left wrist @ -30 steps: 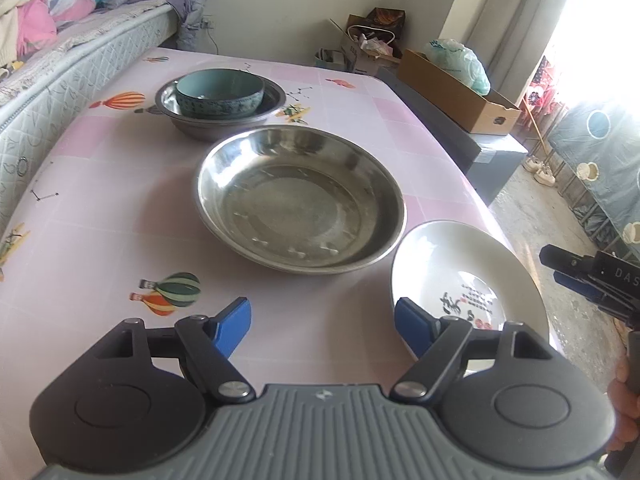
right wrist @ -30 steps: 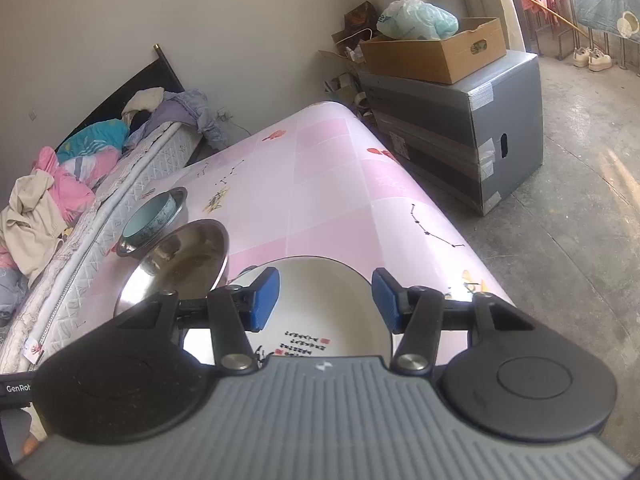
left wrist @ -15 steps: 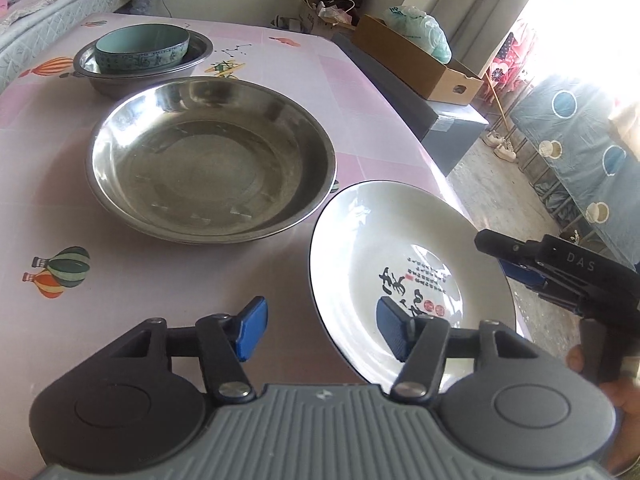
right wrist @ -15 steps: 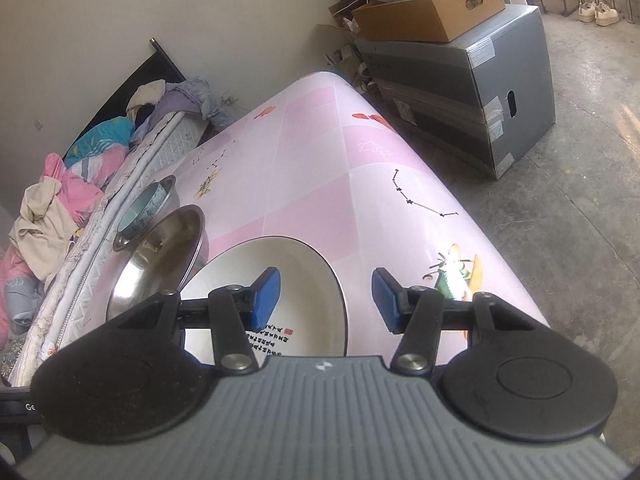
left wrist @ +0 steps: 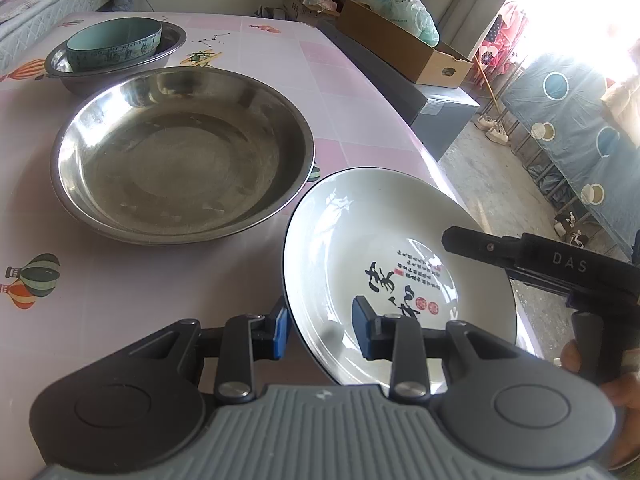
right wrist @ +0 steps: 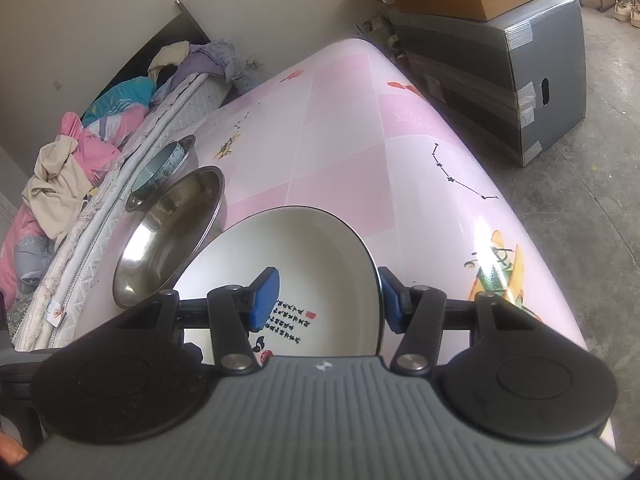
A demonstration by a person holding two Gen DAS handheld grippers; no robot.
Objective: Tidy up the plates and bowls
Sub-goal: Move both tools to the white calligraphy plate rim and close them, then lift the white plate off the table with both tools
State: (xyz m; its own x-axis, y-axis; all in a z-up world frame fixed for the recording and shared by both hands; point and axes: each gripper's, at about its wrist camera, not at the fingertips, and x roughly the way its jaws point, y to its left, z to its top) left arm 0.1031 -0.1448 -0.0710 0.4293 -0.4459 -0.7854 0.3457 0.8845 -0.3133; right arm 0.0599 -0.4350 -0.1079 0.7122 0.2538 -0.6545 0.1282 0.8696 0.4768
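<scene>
White plate (left wrist: 360, 240) with black calligraphy sits at counter (left wrist: 120, 300) edge nearest floor, just beside large steel basin (left wrist: 180, 152). Left tool (left wrist: 320, 326): jaws closing, plate's near rim between blue pads, one pad outside rim, other inside; contact unclear. Right tool (right wrist: 326, 294): jaws opening slightly, straddling plate's opposite rim, right pad at rim, left pad over plate interior, no firm clamp seen. Teal bowl (left wrist: 116, 42) nested in small steel bowl (left wrist: 168, 46) toward counter's far edge, near bed (right wrist: 80, 152).
</scene>
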